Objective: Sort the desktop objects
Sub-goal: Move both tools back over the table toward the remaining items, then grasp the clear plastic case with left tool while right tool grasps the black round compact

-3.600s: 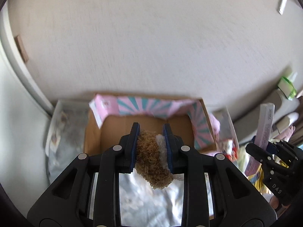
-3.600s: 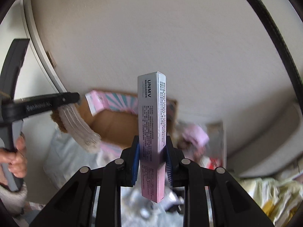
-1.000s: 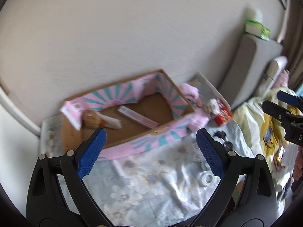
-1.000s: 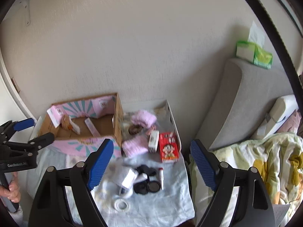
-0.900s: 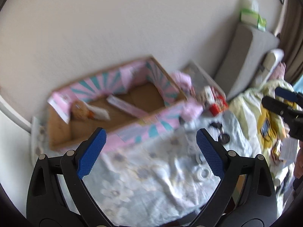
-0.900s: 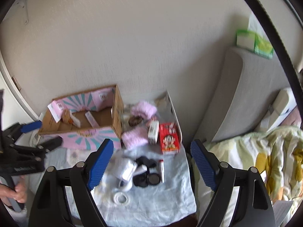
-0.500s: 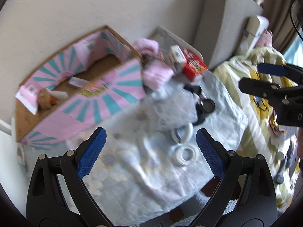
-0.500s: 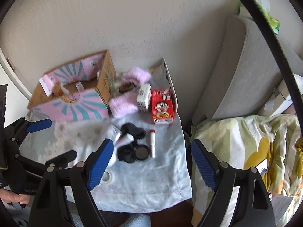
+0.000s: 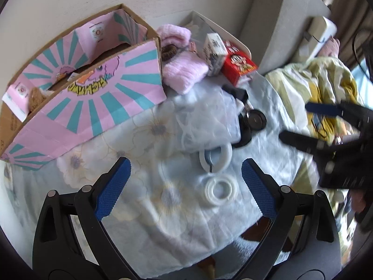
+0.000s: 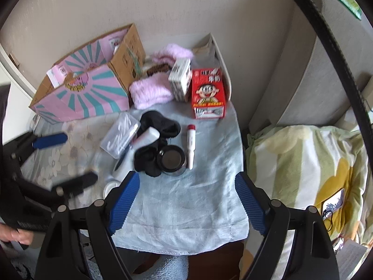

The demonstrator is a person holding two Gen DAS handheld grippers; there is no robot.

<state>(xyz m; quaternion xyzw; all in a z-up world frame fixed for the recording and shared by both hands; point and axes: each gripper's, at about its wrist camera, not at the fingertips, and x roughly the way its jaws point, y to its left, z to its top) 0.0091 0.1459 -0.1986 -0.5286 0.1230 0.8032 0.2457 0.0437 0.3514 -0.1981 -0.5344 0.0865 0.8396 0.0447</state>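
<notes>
Hovering left gripper point(image 9: 185, 184): jaws spread wide, nothing between them, above the floral cloth point(image 9: 130, 212).
Right gripper point(image 10: 186, 197): jaws likewise wide apart and bare, over the pale blue cloth point(image 10: 186, 210).
Tape rolls: a white roll point(image 9: 221, 190) lies just ahead of the left gripper; a second ring point(image 9: 215, 157) sits just beyond it.
Mid-table: black sock point(image 10: 160, 122), round black tin point(image 10: 172, 159), red-capped tube point(image 10: 191, 144) and clear plastic case point(image 10: 120, 135) cluster together.
Far side: red cartoon box point(image 10: 208, 93) beside a black-and-white carton point(image 10: 180, 80); pink fluffy cloth point(image 10: 150, 92) touches the box.
Pink striped cardboard box point(image 9: 93, 98): against the wall at far left, a brown plush toy point(image 9: 35, 96) inside its left end.
</notes>
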